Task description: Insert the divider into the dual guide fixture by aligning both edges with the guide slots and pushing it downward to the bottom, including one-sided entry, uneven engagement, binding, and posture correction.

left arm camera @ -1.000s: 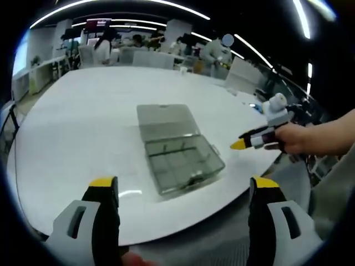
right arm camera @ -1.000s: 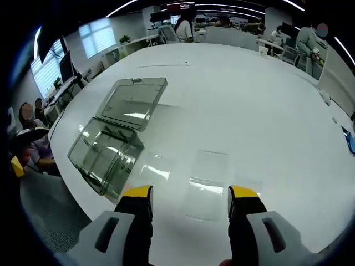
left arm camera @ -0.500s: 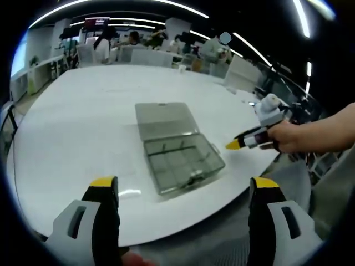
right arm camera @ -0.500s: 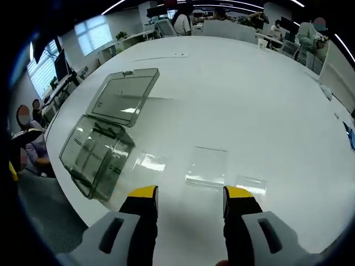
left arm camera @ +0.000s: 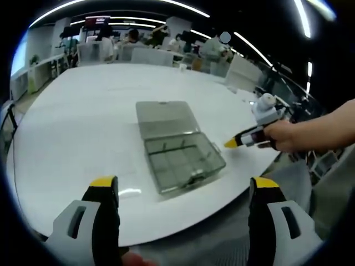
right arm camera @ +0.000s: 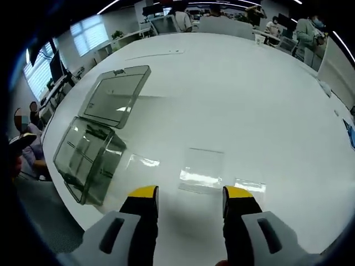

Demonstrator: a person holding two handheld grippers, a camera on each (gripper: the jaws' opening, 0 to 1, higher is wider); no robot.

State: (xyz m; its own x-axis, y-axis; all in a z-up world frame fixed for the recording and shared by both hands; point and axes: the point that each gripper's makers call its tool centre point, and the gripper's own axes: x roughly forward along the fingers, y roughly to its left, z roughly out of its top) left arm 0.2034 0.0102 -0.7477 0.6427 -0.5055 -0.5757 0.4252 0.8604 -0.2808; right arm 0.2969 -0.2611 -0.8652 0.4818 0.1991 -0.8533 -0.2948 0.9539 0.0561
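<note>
Since a second ago my right tool (right arm camera: 186, 195) has eased forward over the worktop (right arm camera: 238, 100), so the clear sheets now lie just ahead of its yellow tips, and the box has slid toward the left edge of the right gripper view. My left tool (left arm camera: 181, 184) holds where it was, the box unmoved in the left gripper view.

That box (left arm camera: 176, 147) is a clear compartment case with its lid swung fully open and lying flat on the worktop behind the tray. The tray's inner walls split it into small cells. In the left gripper view the box sits beyond and between my left tool's jaws, well apart from them.

Beside the box, a clear flat divider (right arm camera: 201, 170) lies on the white worktop, with a second smaller clear piece (right arm camera: 250, 185) just beside it, both close ahead of my right tool.

My left tool's jaws stand wide apart with nothing between them. My right tool's jaws are partly apart and carry nothing. In the left gripper view the right tool (left arm camera: 232, 143) shows held in a hand (left arm camera: 284, 136), its yellow tip near the box's far corner.
</note>
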